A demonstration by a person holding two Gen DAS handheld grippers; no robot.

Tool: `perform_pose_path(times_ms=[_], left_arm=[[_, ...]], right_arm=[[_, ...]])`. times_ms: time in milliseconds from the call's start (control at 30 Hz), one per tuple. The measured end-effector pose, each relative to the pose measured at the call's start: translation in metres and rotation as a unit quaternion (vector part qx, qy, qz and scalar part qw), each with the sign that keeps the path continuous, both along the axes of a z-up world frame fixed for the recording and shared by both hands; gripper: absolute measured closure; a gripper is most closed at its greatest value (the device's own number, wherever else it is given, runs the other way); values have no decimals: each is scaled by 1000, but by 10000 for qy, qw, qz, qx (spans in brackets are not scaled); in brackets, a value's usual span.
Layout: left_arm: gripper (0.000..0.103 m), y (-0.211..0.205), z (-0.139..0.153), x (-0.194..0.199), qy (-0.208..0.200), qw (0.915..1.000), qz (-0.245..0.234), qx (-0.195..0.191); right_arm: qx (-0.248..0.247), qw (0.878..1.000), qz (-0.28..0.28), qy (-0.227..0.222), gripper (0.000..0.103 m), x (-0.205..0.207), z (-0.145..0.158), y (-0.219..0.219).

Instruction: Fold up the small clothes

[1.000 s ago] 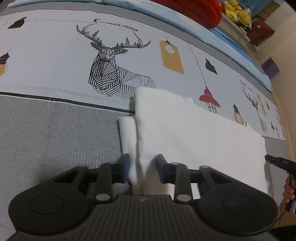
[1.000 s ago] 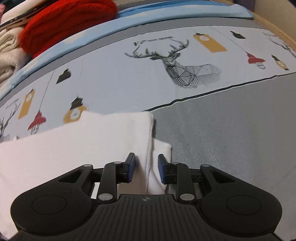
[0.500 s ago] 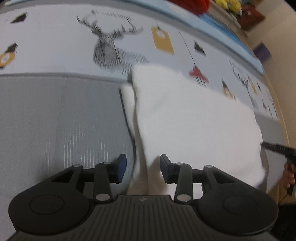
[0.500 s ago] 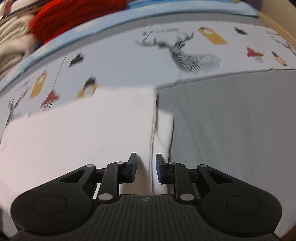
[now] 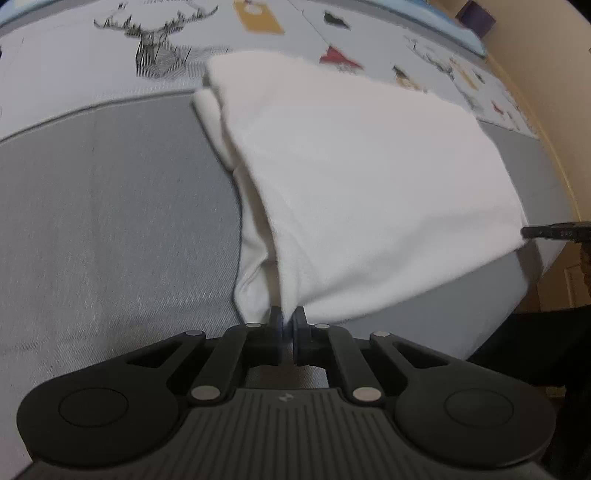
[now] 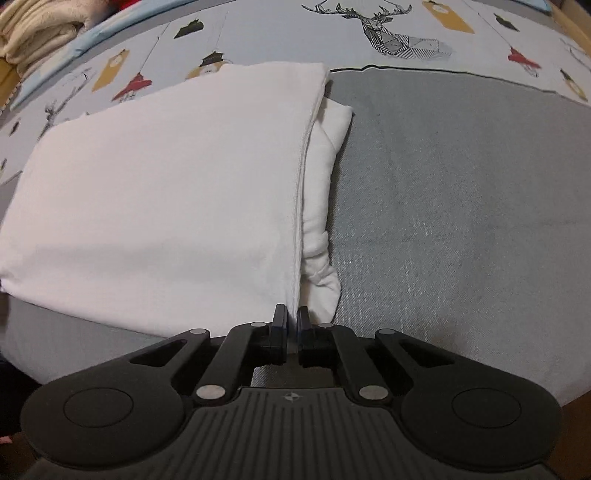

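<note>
Grippers (image 5: 289, 320) (image 6: 291, 318) pinching garment (image 5: 362, 177) corners

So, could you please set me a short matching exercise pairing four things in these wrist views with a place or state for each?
Things:
1. white garment
2. left gripper
3. cream folded pile
4. deer print

Places or states:
A. far left corner of the right wrist view
B. lying folded on the grey bed cover
C. on the pale sheet beyond the grey area
D. shut on the garment's near edge

Pairs: 1-B, 2-D, 3-A, 4-C
</note>
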State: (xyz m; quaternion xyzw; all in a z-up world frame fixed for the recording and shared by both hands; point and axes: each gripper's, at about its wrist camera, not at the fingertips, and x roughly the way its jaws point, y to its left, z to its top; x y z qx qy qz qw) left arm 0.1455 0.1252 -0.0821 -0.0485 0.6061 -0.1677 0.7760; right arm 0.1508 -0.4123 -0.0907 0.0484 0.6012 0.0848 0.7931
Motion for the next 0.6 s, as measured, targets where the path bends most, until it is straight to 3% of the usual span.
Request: perform_pose_path(times_ms=[133,200,267,333,400,433,600], left_arm=[[97,-7,-4,-3,184,9993,-241,214],[94,-2,3,0,86,9998,-97,117],[77,7,13,6,-127,9997,135,-140],[52,19,22,14,-356,9972,526,-395],[48,26,27,22,-497,9932,909,-541],[47,28,25,28,-509,9913,1042,-616],[47,16,13,52,-447,9881,1388,-490]], right_arm=[[-106,9997,75,202,99,0,-3,-6],[-61,9996,73,248,98,0,-2,-7],[1,9998,-97,193,97,5,3,-13],[237,9994,-251,-57,89,8,13,-19],[310,9976,-487,-383,56,14,20,-25],[302,9962,-634,-512,50,17,21,-28],[296,9940,-760,-725,51,40,11,-16]])
